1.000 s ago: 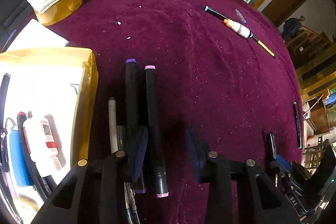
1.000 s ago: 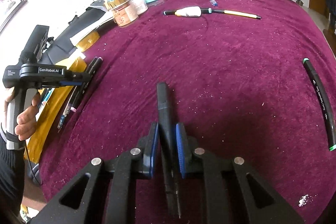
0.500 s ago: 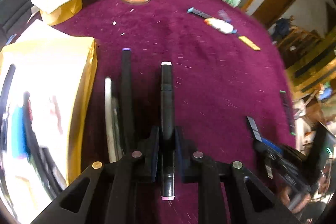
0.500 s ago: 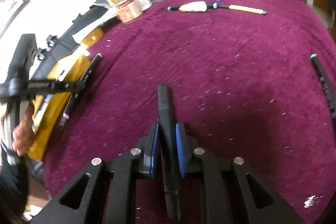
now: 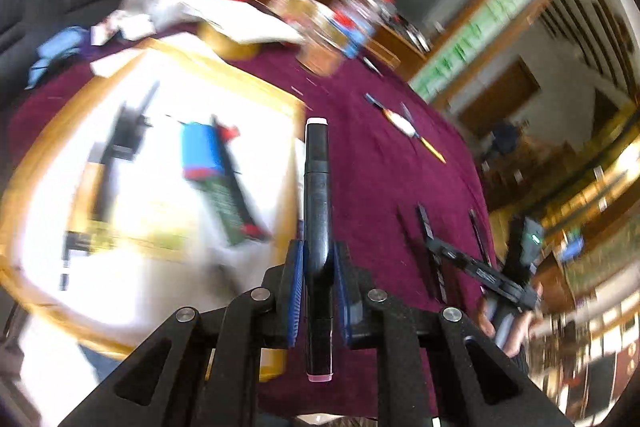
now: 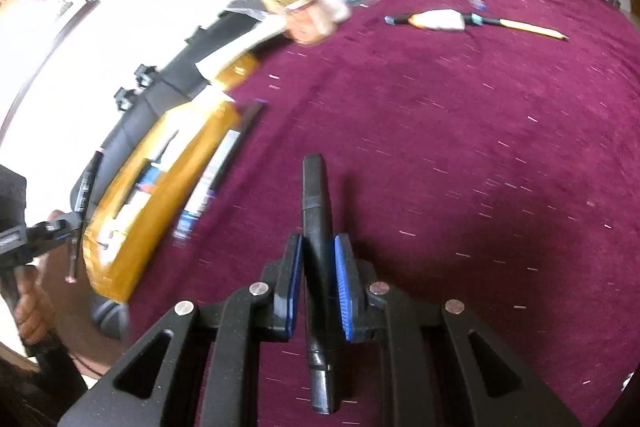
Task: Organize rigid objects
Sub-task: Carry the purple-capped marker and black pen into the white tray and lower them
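The left tool (image 5: 319, 281) has swung up and over toward the yellow-rimmed box with the white inside (image 5: 224, 67), carrying the black marker with pale pink end caps (image 5: 317, 203) that lay on the cloth a second ago. Its blue pads are clamped on the marker's barrel, and the far cap hangs above the box's near edge. The box's contents are smeared by motion; a blue block and a dark stick are about all I can make out. The right tool (image 6: 319, 283) is closed tight on a plain black pen (image 6: 316, 227), held above the desk's maroon velvet cloth (image 6: 480, 147). A yellow-tipped brush with a white middle (image 6: 444, 20) lies well apart, near the far edge.
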Demonstrator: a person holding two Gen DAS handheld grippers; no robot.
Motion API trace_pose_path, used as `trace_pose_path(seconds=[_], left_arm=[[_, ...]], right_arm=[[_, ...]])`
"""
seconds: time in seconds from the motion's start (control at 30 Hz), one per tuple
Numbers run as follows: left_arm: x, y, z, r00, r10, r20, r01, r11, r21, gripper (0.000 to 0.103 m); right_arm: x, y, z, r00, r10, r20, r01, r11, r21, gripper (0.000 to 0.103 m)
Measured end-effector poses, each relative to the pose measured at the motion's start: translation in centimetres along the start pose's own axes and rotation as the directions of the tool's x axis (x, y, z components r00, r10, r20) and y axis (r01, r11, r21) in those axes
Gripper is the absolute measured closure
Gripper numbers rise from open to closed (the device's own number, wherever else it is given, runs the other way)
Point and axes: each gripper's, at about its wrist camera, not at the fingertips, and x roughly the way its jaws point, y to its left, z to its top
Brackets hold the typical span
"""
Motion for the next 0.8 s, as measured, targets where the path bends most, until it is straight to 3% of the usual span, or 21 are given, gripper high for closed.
trace_pose_path(seconds=[0.17, 0.37, 0.53, 0.8], left_arm=[[-1.6, 5.8, 0.9, 0.995, 0.089, 0.047, -0.084, 0.991, -0.109, 0.089], [-1.4, 9.0, 1.4, 0.996, 0.08, 0.043, -0.072, 0.985, -0.158, 0.089], [-0.3, 9.6, 2.4, 0.998, 0.059, 0.018, -0.056, 0.987, -0.152, 0.089], [2.7, 10.3, 6.0, 0.999, 0.037, -0.028, -0.041, 0.987, -0.155, 0.089]], right_arm=[[1.3, 8.6, 0.6, 0.989, 0.147, 0.0, -0.147, 0.987, -0.071, 0.087], [5.2, 17.0, 0.8, 0.972, 0.228, -0.062, -0.234, 0.964, -0.124, 0.087], [9.2, 19.9, 1.8, 0.979, 0.171, -0.108, -0.181, 0.978, -0.098, 0.087], [13.8, 21.7, 4.0, 0.993, 0.051, -0.102, -0.062, 0.992, -0.108, 0.087]])
